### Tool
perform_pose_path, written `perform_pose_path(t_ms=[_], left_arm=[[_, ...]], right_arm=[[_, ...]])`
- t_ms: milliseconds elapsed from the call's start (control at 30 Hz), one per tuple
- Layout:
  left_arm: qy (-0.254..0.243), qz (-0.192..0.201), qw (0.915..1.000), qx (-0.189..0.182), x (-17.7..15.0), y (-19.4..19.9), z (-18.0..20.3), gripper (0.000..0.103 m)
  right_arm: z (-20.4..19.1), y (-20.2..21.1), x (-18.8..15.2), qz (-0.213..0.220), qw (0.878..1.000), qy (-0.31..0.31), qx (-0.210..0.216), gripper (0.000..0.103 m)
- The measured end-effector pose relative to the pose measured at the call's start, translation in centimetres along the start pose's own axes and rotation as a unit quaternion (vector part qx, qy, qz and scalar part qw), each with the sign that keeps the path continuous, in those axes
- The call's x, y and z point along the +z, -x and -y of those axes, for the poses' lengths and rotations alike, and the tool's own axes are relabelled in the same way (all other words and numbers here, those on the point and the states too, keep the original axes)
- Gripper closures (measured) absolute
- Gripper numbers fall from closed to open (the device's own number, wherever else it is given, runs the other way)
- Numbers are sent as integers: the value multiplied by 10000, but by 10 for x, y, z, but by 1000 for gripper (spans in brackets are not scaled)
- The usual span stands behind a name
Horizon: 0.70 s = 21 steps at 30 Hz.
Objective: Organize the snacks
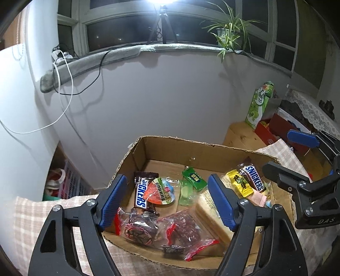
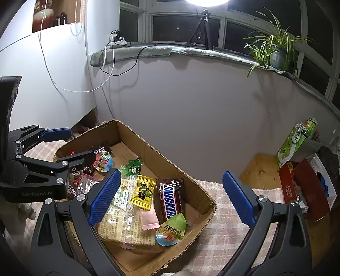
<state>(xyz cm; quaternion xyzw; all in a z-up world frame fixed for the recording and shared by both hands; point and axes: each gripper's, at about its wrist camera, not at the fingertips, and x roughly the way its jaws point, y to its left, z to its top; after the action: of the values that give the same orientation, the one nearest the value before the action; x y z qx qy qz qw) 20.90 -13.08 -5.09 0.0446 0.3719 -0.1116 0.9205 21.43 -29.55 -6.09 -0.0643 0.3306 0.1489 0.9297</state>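
Blue-padded left gripper (image 1: pixel 167 199) and right gripper (image 2: pixel 171 199) gape wide (both empty).

Wall: pale plain wall (image 1: pixel 161 95) behind the table.
Window: dark panes (image 2: pixel 187 27) at 12 o'clock, night outside.
Light: bright lamp (image 1: pixel 161 1) on a tripod (image 1: pixel 162 27).
Sill: grey cloth (image 2: pixel 148 53); potted plant (image 2: pixel 274 51) at 2 o'clock.
Table: checked pink cloth (image 2: pixel 225 214).
Cables: white cable (image 1: pixel 63 89) at 10 o'clock.

- Two Snickers bars: one (image 1: pixel 140 194) just ahead of the left gripper's (image 1: pixel 167 200) left finger, one (image 2: pixel 170 199) between the right gripper's (image 2: pixel 171 198) fingers.
- Two jelly cups (image 1: pixel 159 191) (image 2: pixel 171 230).
- One yellow candy (image 2: pixel 142 192).
- One pink candy (image 2: pixel 149 219).
- One cardboard box (image 1: pixel 178 141).
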Motion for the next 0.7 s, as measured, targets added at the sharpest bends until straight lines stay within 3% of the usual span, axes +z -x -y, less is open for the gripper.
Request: perform_pose_path(t_ms=[433, 700], left_arm=[[24, 23, 10000, -40, -5, 13, 5, 24], [142, 256, 9996, 22, -12, 42, 7, 24]], right_arm=[[-2, 26, -7, 141, 9998, -152, -32, 5], [-10, 61, -12, 399, 9988, -275, -82, 5]])
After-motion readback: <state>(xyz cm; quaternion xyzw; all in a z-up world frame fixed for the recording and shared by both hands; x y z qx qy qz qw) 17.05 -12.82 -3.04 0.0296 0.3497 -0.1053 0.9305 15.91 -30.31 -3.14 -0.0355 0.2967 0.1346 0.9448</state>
